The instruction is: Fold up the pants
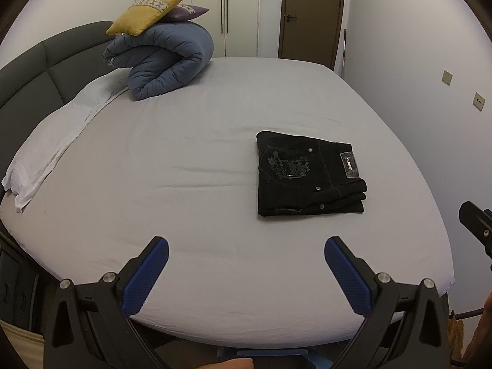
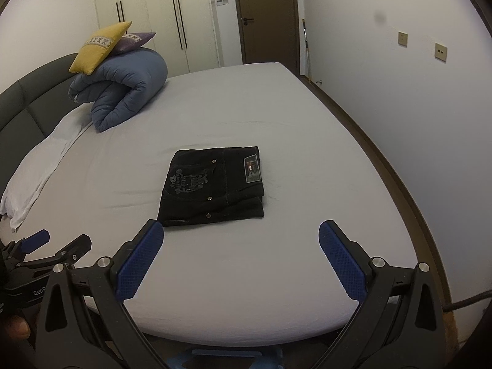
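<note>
Pants: the black pants (image 1: 310, 175) are lying folded into a small, neat stack on the bed (image 1: 184, 169), toward its right side and closer to the near edge than to the far one. A back pocket with pale stitching and a small patch on the waistband are facing up.

Left hand-held gripper: the left hand-held gripper (image 1: 246, 255) is hanging over the near edge of the bed with its blue pads (image 1: 144, 276) spread wide apart — it is holding nothing. The pants are lying ahead of it and to the right, not touching it.

Right hand-held gripper: the right hand-held gripper (image 2: 241, 240) is also spread wide and gripping nothing. Its left pad (image 2: 140, 264) is sitting just in front of the near corner of the pants; I cannot tell if it is touching them.

Bed: it is wearing a smooth, pale sheet with a few soft wrinkles.

Blanket: a blue blanket (image 1: 166, 64) is sitting rolled up at the far left corner of the bed, by the dark headboard (image 1: 46, 61).

Cushions: a yellow cushion (image 1: 147, 12) and a purple cushion (image 1: 190, 10) are resting on top of the blanket.

Pillow: a white pillow (image 1: 52, 141) is lying along the left side — next to the headboard.

Room: white wardrobe doors (image 2: 172, 18) and a brown door (image 2: 267, 15) are standing behind the bed.
</note>
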Motion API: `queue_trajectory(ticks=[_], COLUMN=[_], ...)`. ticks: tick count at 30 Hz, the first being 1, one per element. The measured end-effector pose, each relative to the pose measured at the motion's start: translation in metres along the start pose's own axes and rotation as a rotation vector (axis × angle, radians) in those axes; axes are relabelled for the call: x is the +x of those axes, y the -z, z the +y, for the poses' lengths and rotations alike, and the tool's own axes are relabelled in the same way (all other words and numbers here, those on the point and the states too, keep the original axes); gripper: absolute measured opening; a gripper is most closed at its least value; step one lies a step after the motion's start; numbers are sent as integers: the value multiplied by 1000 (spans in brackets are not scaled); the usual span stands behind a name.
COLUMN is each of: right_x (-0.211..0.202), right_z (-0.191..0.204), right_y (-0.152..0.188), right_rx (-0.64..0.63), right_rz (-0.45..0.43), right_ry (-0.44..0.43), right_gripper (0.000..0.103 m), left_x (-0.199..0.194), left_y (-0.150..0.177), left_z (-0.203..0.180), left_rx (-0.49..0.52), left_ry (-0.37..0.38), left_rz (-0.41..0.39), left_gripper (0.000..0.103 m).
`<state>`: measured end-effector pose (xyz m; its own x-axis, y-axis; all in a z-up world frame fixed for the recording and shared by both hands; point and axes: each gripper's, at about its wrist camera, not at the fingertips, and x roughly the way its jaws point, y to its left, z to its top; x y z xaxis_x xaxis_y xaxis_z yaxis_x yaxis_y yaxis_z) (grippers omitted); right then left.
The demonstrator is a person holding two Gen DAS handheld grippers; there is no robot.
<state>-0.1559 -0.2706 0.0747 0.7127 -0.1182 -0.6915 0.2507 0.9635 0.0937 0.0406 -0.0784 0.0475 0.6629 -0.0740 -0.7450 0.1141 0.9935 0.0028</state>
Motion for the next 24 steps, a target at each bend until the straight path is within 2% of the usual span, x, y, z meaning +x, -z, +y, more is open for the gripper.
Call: queue_trajectory(ticks=[24], right_x=[12], right_z=[19], right_y=[4], right_rx=[-13], right_rz=[19], right_ry=[-11], right_gripper=[103], left_x=[4], left_y=[0], left_z=[6], left_rx=[-13], left_ry=[6], left_rz=[10], left_gripper=[103])
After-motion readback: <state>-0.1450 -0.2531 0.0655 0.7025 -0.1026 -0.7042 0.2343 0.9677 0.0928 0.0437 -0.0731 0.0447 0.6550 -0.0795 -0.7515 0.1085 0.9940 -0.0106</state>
